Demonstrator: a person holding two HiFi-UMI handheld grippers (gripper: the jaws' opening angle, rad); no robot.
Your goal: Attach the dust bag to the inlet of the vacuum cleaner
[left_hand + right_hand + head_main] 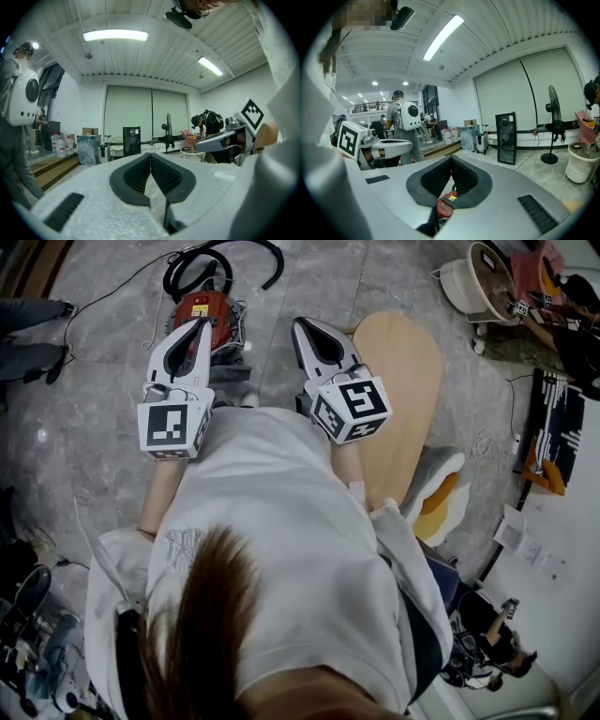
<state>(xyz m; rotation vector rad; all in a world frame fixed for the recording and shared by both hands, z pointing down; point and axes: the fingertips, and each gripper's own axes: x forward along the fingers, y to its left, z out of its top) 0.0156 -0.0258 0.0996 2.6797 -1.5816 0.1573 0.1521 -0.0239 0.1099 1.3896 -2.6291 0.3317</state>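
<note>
A red vacuum cleaner [208, 313] lies on the grey floor ahead of me, its black hose [225, 257] coiled beyond it. In the right gripper view a bit of the red vacuum cleaner [445, 205] shows low in the slot behind the jaws. I cannot make out a dust bag in any view. My left gripper [202, 326] hangs above the vacuum, jaws shut and empty. My right gripper [302, 326] is level with it to the right, also shut with nothing held. Both point out across the room. Each shows in the other's view: right gripper [225, 140], left gripper [386, 149].
A round wooden board [405, 381] lies right of the vacuum, with a yellow and white cushion [441, 498] beside it. A white tub [478, 282] stands at the far right. A standing fan [551, 126], a black cabinet [506, 138] and a person with a white backpack [405, 122] are further off.
</note>
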